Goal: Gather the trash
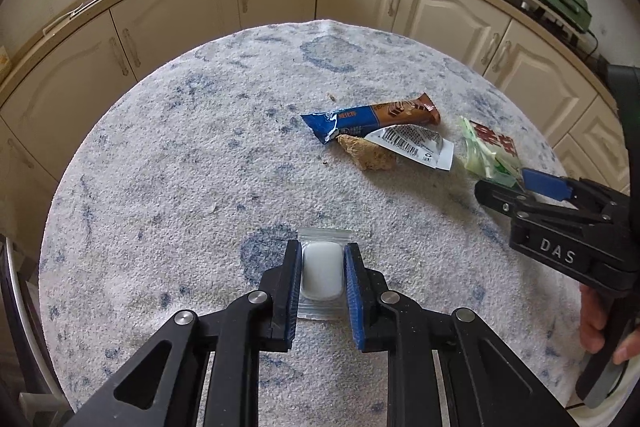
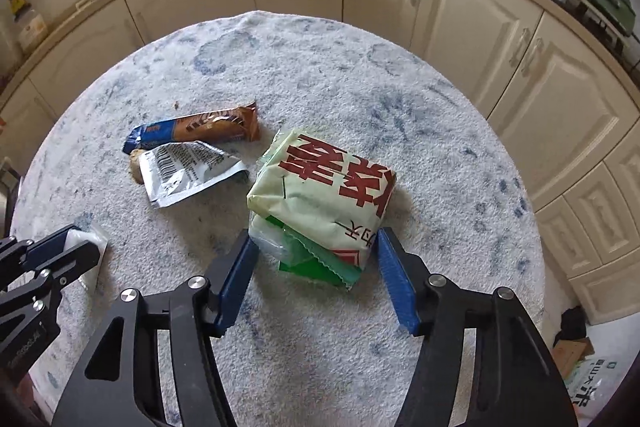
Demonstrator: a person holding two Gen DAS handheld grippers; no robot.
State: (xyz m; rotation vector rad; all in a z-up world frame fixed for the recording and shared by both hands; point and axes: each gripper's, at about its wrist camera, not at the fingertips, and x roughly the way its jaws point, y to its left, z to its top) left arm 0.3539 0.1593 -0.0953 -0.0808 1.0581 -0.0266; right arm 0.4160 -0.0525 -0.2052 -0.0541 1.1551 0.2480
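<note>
Pale green packet [image 2: 320,195] with red characters lies on the worktop [image 2: 360,75], bracketed by the right tongs [image 2: 316,247]; jaws are seen half spread, pads flanking its near end, and a firm pinch cannot be confirmed. Clear sachet [image 1: 322,271] with a white tablet is clamped in the nearly closed left tongs [image 1: 322,275], low over the carpet-like blue-and-white cover. Blue-brown bar wrapper [image 1: 372,117], torn silver wrapper [image 1: 416,145] and a biscuit chunk [image 1: 366,155] are left untouched mid-worktop, crumbs nearby. No bin is seen. Progress is judged early: one item gripped, one about to be, three pending. Green packet looks crumpled, soft, partly opened at its zigzag edge.
</note>
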